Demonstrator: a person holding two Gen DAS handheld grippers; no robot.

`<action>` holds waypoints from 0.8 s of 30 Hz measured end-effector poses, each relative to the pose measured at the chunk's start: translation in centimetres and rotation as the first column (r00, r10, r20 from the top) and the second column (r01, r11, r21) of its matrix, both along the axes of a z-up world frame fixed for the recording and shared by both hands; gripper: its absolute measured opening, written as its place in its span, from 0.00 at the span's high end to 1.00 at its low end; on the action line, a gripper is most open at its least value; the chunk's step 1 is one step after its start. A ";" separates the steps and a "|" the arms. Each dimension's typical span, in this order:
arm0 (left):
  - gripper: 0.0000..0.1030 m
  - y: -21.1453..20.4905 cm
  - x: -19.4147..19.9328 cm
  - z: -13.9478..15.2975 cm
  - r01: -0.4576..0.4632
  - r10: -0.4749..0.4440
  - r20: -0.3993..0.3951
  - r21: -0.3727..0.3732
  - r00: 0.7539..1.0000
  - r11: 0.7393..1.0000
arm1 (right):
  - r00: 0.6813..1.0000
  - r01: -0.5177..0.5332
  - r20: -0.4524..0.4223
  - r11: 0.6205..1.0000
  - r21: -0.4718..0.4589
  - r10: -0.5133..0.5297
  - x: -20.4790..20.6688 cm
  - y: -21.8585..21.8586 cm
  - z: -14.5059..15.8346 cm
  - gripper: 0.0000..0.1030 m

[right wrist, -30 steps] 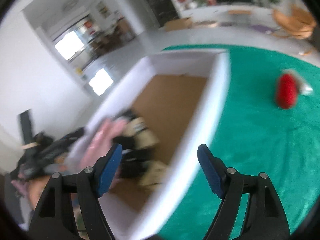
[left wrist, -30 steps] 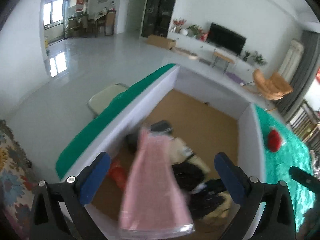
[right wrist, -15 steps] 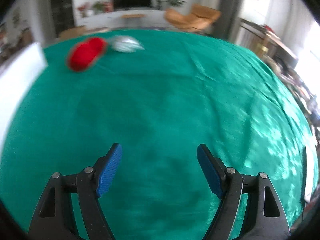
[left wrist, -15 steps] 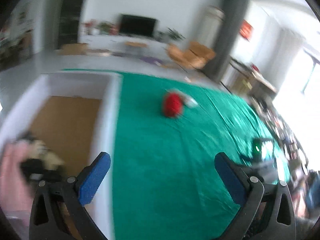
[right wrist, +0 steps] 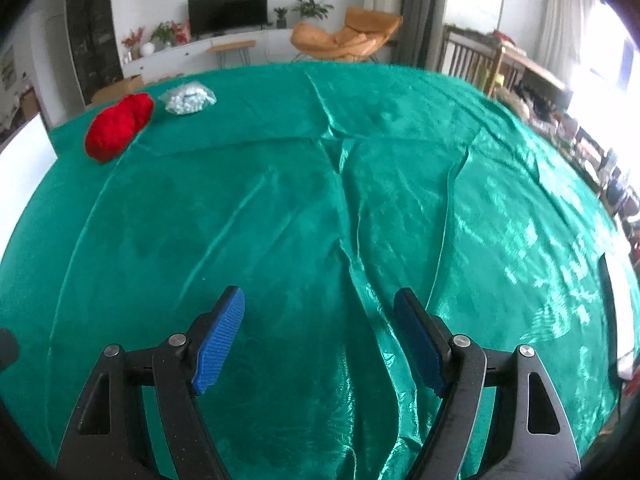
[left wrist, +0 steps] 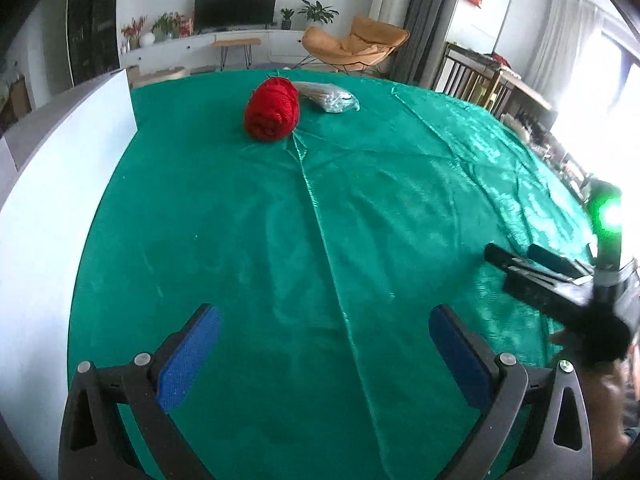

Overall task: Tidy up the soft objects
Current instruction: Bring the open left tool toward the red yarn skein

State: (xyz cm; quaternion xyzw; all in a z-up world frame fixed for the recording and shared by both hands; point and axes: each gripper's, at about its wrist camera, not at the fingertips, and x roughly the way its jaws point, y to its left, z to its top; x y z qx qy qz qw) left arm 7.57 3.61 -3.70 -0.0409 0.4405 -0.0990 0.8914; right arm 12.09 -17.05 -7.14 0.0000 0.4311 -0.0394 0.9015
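Red yarn and a bag of white balls wait at the far left of the green cloth.

The red yarn ball (left wrist: 272, 110) is plump, wound and slightly oblong; the clear bag of small white balls (right wrist: 187, 98) lies touching it on its right. Both the left gripper (left wrist: 324, 354) and right gripper (right wrist: 319, 336) hover near, jaws spread wide, holding nothing, well apart from both items on the wrinkled green cloth (right wrist: 280, 220).

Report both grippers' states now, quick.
Left gripper: open, nothing between its pads, over the green cloth.
Right gripper: open, nothing between its pads, over the same cloth.
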 end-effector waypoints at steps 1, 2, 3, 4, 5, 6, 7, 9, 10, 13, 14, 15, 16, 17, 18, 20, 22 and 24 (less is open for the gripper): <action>0.00 0.0 0.2 -0.3 -0.003 0.003 -0.003 0.010 1.000 1.000 | 1.000 0.007 -0.007 1.000 0.020 -0.007 0.0 -0.3 -0.1 0.22; 0.00 0.2 0.4 -0.4 -0.008 0.008 -0.003 0.015 1.000 1.000 | 1.000 0.014 -0.012 0.999 0.041 -0.013 0.0 -0.6 -0.1 0.23; 0.00 0.4 0.6 -0.5 -0.014 0.014 -0.003 0.016 1.000 1.000 | 1.000 0.017 -0.008 0.999 0.051 -0.016 -0.2 -0.7 -0.2 0.23; 0.00 0.6 0.9 -0.6 -0.024 0.024 -0.004 0.014 1.000 1.000 | 1.000 0.017 -0.006 0.998 0.057 -0.017 -0.3 -0.7 -0.2 0.23; 0.00 0.8 1.1 -0.7 -0.031 0.032 -0.007 0.009 0.999 0.999 | 1.000 0.017 -0.007 0.998 0.054 -0.017 -0.4 -0.6 -0.2 0.23; 0.00 1.0 1.3 -0.8 -0.038 0.038 -0.012 0.005 0.999 0.999 | 1.000 0.015 -0.012 0.999 0.043 -0.014 -0.3 -0.4 -0.2 0.22; 0.00 1.2 1.4 -0.7 -0.044 0.044 -0.017 0.000 0.999 0.999 | 1.000 0.011 -0.016 0.999 0.035 -0.011 -0.3 -0.3 -0.2 0.21; 0.00 1.5 1.6 -0.8 -0.053 0.053 -0.024 -0.011 0.998 0.999 | 1.000 0.009 -0.018 0.999 0.031 -0.008 -0.2 -0.2 -0.2 0.21; 0.00 1.6 1.8 -0.7 -0.057 0.057 -0.027 -0.015 0.998 0.998 | 1.000 0.009 -0.018 0.999 0.034 -0.008 -0.3 -0.2 -0.2 0.20; 0.00 2.0 2.4 -0.5 -0.071 0.070 -0.031 -0.022 0.997 0.997 | 1.000 0.008 -0.019 0.999 0.033 -0.007 -0.3 -0.1 -0.2 0.20; 0.00 2.1 2.5 -0.6 -0.075 0.074 -0.034 -0.024 0.997 0.997 | 1.000 0.008 -0.019 0.999 0.033 -0.007 -0.3 -0.1 -0.2 0.20; 0.00 2.2 2.7 -0.5 -0.079 0.078 -0.036 -0.028 0.996 0.997 | 1.000 0.008 -0.019 0.999 0.033 -0.007 -0.3 -0.1 -0.2 0.20; 0.00 2.4 2.9 -0.5 -0.082 0.081 -0.039 -0.032 0.996 0.996 | 1.000 0.008 -0.019 0.999 0.033 -0.007 -0.3 -0.1 -0.2 0.20; 0.00 2.5 3.1 -0.5 -0.086 0.085 -0.041 -0.034 0.996 0.996 | 1.000 0.008 -0.020 0.999 0.032 -0.007 -0.3 0.0 -0.2 0.20; 0.00 2.7 3.3 -0.4 -0.094 0.092 -0.044 -0.037 0.995 0.995 | 1.000 0.008 -0.019 0.999 0.033 -0.008 -0.3 -0.1 -0.2 0.20; 0.00 3.1 3.7 -0.3 -0.109 0.107 -0.051 -0.042 0.993 0.993 | 1.000 0.008 -0.020 0.999 0.033 -0.007 -0.3 0.0 -0.2 0.19; 0.00 3.4 4.2 -0.2 -0.126 0.123 -0.063 -0.048 0.990 0.991 | 1.000 0.008 -0.019 0.999 0.033 -0.007 -0.3 -0.1 -0.2 0.19; 0.00 3.9 5.0 0.2 -0.162 0.155 -0.079 -0.082 0.985 0.983 | 1.000 0.008 -0.019 0.999 0.033 -0.008 -0.3 -0.1 -0.2 0.19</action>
